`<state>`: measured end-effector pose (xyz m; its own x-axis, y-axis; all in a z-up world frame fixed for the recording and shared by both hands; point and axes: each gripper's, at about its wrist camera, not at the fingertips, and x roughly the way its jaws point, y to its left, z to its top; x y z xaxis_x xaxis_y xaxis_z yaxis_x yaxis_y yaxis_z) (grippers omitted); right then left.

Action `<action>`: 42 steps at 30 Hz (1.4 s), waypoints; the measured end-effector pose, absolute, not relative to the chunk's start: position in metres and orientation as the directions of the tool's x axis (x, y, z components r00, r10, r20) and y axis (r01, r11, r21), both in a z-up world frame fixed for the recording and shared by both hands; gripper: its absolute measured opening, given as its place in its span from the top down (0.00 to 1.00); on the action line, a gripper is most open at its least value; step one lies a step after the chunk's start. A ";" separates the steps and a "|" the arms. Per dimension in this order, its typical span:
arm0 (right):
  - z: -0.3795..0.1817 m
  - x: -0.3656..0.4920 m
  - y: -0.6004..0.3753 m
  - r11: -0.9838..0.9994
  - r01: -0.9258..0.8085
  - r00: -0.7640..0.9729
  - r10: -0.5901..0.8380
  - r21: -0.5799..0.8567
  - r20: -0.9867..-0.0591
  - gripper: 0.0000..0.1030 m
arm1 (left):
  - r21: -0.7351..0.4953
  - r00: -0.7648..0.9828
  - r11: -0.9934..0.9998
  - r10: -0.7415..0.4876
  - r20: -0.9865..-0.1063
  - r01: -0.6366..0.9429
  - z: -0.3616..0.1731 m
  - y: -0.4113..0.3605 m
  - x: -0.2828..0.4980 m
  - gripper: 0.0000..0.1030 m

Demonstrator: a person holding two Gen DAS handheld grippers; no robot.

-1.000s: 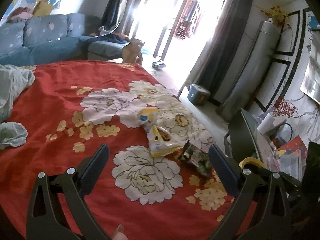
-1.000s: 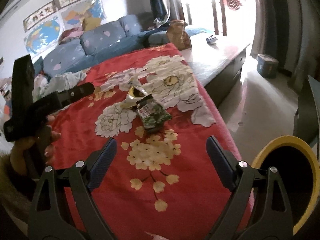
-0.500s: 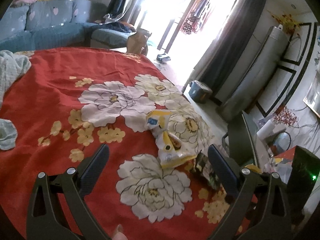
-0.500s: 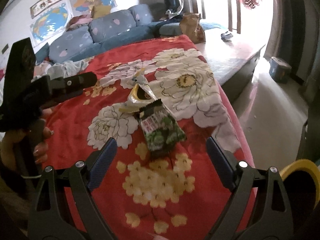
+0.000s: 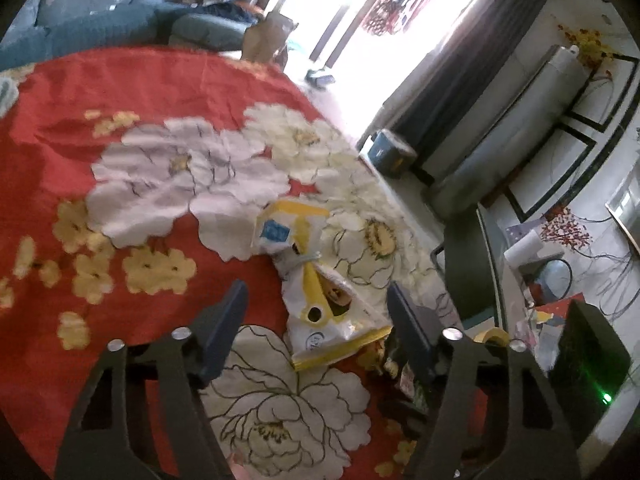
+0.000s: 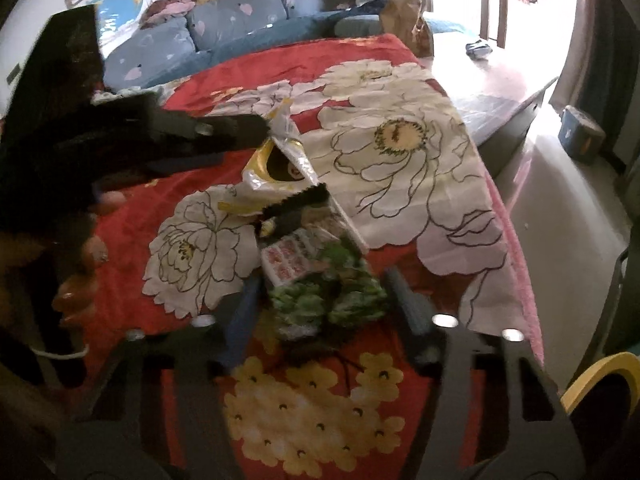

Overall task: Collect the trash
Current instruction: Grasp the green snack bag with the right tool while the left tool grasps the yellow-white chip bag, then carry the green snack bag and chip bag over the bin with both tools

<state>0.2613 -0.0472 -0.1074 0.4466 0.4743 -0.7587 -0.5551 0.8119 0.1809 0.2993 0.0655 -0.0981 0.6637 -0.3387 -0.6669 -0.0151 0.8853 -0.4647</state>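
Note:
A yellow-and-white snack wrapper [image 5: 316, 292] lies crumpled on the red floral bedspread [image 5: 120, 168]. My left gripper [image 5: 316, 316] is open, its fingers either side of the wrapper's near end. A green-and-black snack bag [image 6: 320, 276] lies just beside it, near the bed's edge. My right gripper [image 6: 324, 312] is open, with its fingers straddling the green bag's near end. The yellow wrapper also shows in the right wrist view [image 6: 276, 168], with the left gripper [image 6: 224, 136] over it. The green bag is mostly hidden in the left wrist view.
A yellow-rimmed bin [image 6: 600, 392] stands on the floor by the bed's right side. A blue sofa [image 6: 224, 28] and a brown paper bag [image 6: 408, 16] stand beyond the bed. A small blue box [image 5: 390, 154] sits on the floor near dark curtains.
Both grippers have moved forward and down toward the bed. The left now straddles the yellow wrapper, the right now straddles the green bag. Both stay open.

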 end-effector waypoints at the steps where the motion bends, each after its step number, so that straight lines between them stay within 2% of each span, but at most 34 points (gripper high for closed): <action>1: -0.107 0.261 -0.047 0.812 -0.555 0.449 0.474 0.180 -0.757 0.58 | -0.473 0.649 0.881 -0.346 -0.677 -0.023 -0.104 0.065 0.304 0.41; 2: -0.108 0.259 -0.049 0.812 -0.553 0.450 0.478 0.184 -0.754 0.61 | -0.473 0.644 0.881 -0.345 -0.683 -0.029 -0.107 0.064 0.306 0.43; 6: -0.108 0.254 -0.059 0.819 -0.531 0.450 0.491 0.219 -0.746 0.66 | -0.472 0.624 0.880 -0.342 -0.703 -0.049 -0.117 0.062 0.310 0.49; 8: -0.107 0.250 -0.065 0.824 -0.517 0.451 0.492 0.232 -0.745 0.68 | -0.472 0.622 0.880 -0.341 -0.705 -0.052 -0.119 0.061 0.311 0.57; 10: -0.107 0.247 -0.069 0.826 -0.511 0.452 0.492 0.236 -0.744 0.70 | -0.478 0.616 0.877 -0.352 -0.705 -0.044 -0.120 0.059 0.311 0.72; 16: -0.106 0.233 -0.089 0.836 -0.478 0.458 0.498 0.268 -0.737 0.81 | -0.451 0.621 0.892 -0.345 -0.704 -0.016 -0.116 0.049 0.305 0.80; 26: -0.087 0.215 -0.123 0.846 -0.429 0.513 0.516 0.316 -0.686 0.82 | -0.403 0.647 0.913 -0.350 -0.677 0.072 -0.095 0.025 0.277 0.81; 42: -0.058 0.190 -0.167 0.872 -0.378 0.595 0.486 0.310 -0.640 0.82 | -0.369 0.676 0.909 -0.398 -0.620 0.196 -0.058 -0.013 0.229 0.82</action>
